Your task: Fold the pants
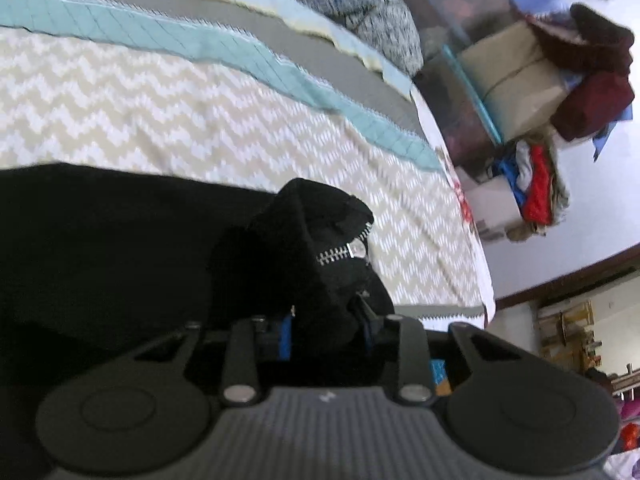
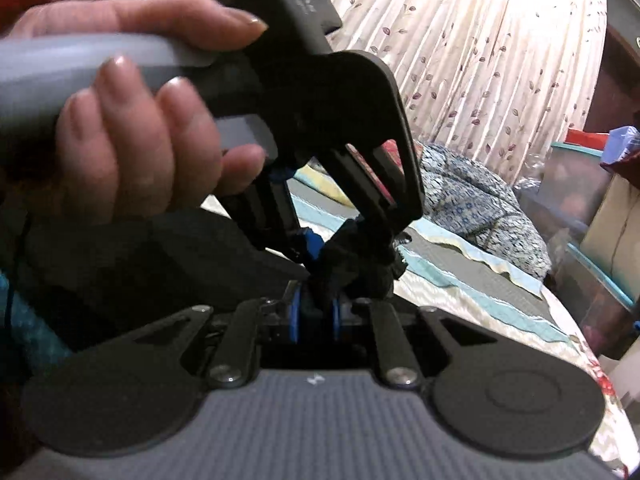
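The black pants [image 1: 100, 240] lie spread over the bed's chevron cover, reaching left. My left gripper [image 1: 326, 320] is shut on a bunched part of the pants with a silver zipper [image 1: 340, 254] showing just above the fingers. In the right wrist view my right gripper [image 2: 316, 304] is shut on a bunch of the same black pants [image 2: 356, 264]. The left gripper [image 2: 344, 240], held by a hand [image 2: 120, 132], pinches the fabric right in front of it. Both grippers hold the cloth close together, lifted a little off the bed.
The bed has a beige chevron cover [image 1: 180, 120] with teal and grey bands [image 1: 256, 56]. A crumpled patterned blanket [image 1: 360, 4] lies at its far end. Cardboard boxes and piled clothes [image 1: 532, 80] stand beyond the bed's right edge. Curtains [image 2: 500, 60] hang behind.
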`<action>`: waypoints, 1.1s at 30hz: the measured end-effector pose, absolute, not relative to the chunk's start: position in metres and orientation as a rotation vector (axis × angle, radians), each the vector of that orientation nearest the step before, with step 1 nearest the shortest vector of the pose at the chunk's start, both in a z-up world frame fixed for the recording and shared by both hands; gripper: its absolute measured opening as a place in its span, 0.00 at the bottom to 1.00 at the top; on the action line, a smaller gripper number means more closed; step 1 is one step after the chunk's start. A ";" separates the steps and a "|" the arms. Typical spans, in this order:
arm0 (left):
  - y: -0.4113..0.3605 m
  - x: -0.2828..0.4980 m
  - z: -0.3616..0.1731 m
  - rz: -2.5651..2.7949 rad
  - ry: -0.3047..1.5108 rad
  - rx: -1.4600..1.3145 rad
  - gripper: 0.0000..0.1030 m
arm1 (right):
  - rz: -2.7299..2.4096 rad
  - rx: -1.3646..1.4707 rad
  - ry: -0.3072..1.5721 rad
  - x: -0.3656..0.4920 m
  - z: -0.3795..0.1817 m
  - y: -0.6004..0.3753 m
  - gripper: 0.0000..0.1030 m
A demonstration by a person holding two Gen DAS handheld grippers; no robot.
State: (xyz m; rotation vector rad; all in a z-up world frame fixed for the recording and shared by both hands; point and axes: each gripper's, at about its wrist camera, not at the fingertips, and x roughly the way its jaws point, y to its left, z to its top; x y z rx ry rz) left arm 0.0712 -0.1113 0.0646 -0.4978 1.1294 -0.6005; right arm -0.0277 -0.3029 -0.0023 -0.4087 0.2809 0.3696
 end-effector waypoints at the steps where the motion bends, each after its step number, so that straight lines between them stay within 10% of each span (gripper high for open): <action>1: -0.104 0.071 0.064 -0.588 1.124 -0.509 0.27 | 0.384 -0.408 0.280 -0.026 -0.003 -0.298 0.17; 5: -0.073 0.073 0.040 -0.483 1.142 -0.550 0.31 | 0.456 -0.397 0.342 -0.015 -0.016 -0.275 0.20; 7: -0.067 0.077 0.020 -0.381 1.189 -0.526 0.51 | 0.489 -0.377 0.463 0.000 -0.031 -0.265 0.39; 12: -0.044 0.077 0.009 -0.348 1.209 -0.637 0.56 | 0.527 -0.282 0.522 -0.001 -0.024 -0.273 0.64; 27: 0.028 0.003 0.075 -0.485 0.996 -0.628 0.57 | 0.526 -0.009 0.711 0.016 -0.021 -0.263 0.51; 33: 0.162 -0.110 0.115 -0.244 0.639 -0.665 0.94 | 0.595 0.066 0.562 0.022 0.025 -0.255 0.49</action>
